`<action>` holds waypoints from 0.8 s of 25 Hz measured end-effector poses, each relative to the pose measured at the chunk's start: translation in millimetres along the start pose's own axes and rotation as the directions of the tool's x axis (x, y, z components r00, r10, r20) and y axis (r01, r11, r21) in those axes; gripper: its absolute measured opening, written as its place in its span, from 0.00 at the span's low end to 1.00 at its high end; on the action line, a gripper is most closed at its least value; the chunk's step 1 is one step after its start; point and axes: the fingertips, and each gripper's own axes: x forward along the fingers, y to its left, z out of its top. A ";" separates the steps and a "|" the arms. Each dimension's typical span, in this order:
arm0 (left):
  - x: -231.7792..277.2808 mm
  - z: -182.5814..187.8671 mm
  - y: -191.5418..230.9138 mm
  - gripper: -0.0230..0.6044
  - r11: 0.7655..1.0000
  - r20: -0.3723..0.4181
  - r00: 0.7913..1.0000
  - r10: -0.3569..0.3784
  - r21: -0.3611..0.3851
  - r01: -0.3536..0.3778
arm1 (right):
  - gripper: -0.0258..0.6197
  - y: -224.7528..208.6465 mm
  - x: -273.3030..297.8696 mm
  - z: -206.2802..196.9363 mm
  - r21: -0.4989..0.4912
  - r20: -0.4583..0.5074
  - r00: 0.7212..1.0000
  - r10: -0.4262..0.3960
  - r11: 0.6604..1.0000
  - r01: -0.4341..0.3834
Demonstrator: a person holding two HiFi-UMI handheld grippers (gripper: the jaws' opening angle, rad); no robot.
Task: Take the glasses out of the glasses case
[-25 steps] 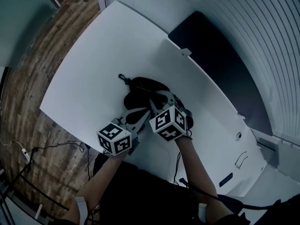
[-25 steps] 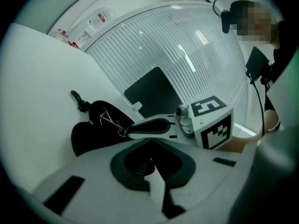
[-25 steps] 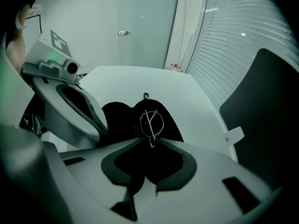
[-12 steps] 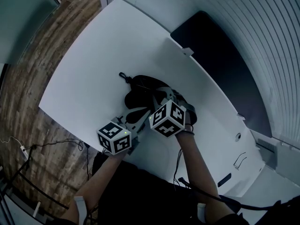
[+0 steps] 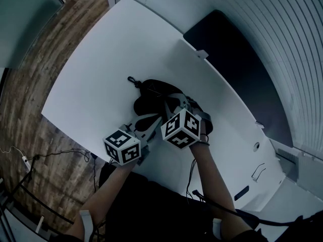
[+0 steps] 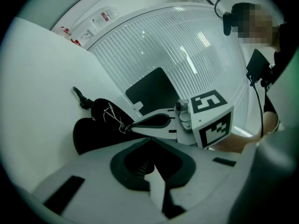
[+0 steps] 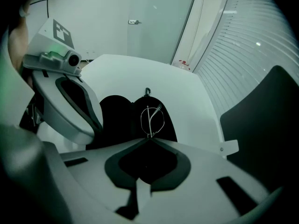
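A white table (image 5: 101, 59) carries a black glasses case (image 5: 151, 92), which lies open just toward 6 o'clock from the middle of the head view. A small dark clasp (image 5: 132, 81) sticks out from the case's 10 o'clock end. The thin wire glasses (image 7: 152, 119) are in the open case, pale against its dark lining.

The right tongs (image 7: 149, 139) reach over the case from 5 o'clock. Their tips are pressed together on the wire frame, pinching the glasses at the near edge. In the left gripper view the same tips meet the frame from 3 o'clock.

The left tongs (image 6: 150, 140) come in from 7 o'clock, just beside the right ones. They are pressed together, with the tips at the near rim of the case. Whether any of the rim is caught between them cannot be made out.

Each pair of tongs carries its marker cube toward 6 o'clock, the two cubes close together at the table's near edge. A dark panel (image 5: 232, 59) lies beyond the table toward 2 o'clock, and a wooden floor (image 5: 30, 84) shows at 9 o'clock.
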 end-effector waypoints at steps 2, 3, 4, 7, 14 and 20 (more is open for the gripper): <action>-0.1 -0.3 0.1 0.05 1.000 -0.003 1.000 0.000 0.000 0.000 | 0.06 -0.2 -1.2 0.4 0.005 0.004 1.000 -0.002 1.000 0.002; -0.2 -0.6 0.1 0.05 1.000 -0.004 1.000 -0.001 -0.001 0.001 | 0.06 -0.4 -1.9 0.7 0.009 0.006 1.000 -0.004 1.000 0.004; -0.3 -0.9 0.1 0.05 1.000 -0.006 1.000 -0.001 -0.002 0.001 | 0.06 -0.8 -2.6 1.1 0.012 0.008 1.000 -0.005 1.000 0.005; -0.1 -2.4 0.1 0.05 1.000 -0.012 1.000 0.000 -0.002 0.000 | 0.06 -2.5 -4.5 1.6 0.022 0.015 1.000 -0.006 1.000 0.005; 0.9 -1.5 -2.5 0.05 1.000 -0.009 1.000 -0.006 -0.004 0.006 | 0.06 -5.1 -8.1 -1.7 0.002 0.007 0.999 -0.031 1.000 0.031; 1.6 -1.1 -2.9 0.05 1.000 -0.005 1.000 -0.010 -0.011 0.010 | 0.16 -2.2 -4.0 1.9 -0.024 0.006 1.000 0.011 1.000 -0.011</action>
